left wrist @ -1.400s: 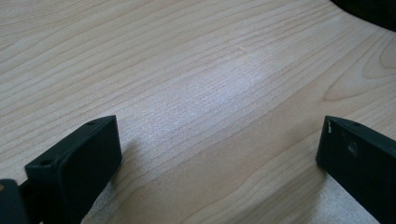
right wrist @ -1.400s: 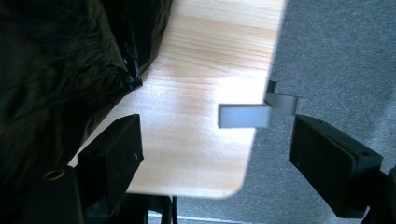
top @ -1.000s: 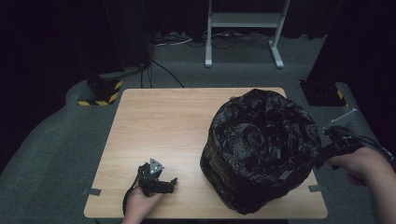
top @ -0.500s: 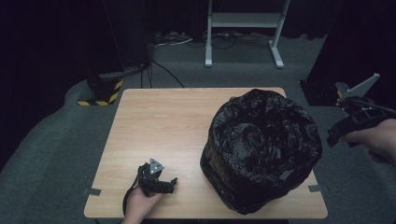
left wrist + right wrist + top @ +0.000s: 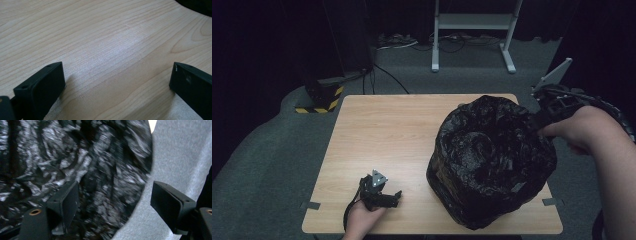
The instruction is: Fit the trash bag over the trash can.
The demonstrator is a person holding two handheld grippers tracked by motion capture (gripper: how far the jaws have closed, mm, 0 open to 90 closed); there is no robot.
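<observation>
Bin liner (image 5: 492, 160), black & crinkly, is draped over a bulky round thing standing on the right half of the wooden table (image 5: 387, 135); whatever is under the plastic can't be made out. Right gripper (image 5: 539, 117) hangs at the liner's upper right rim, tips pointing down-left at it. In the right gripper view its fingers (image 5: 68, 202) stand wide apart w/ nothing pinched: rumpled plastic lies under & beyond the left finger, grey carpet (image 5: 175, 157) beyond the right one. Prob. placed there to catch the rim fold.

Left gripper (image 5: 387, 197) lies low on the tabletop near the front edge, well apart from the liner, tips toward it. Its fingers (image 5: 42, 85) are spread too, bare wood betw. them, a dark sliver of liner far ahead of the right fingertip. Looks parked while the other hand works.

Vs. the earlier high views: right hand has come up from low beside the liner's right flank to rim level & in toward it; finger gap about the same. Left hand hasn't budged. Liner shape looks unchanged.
</observation>
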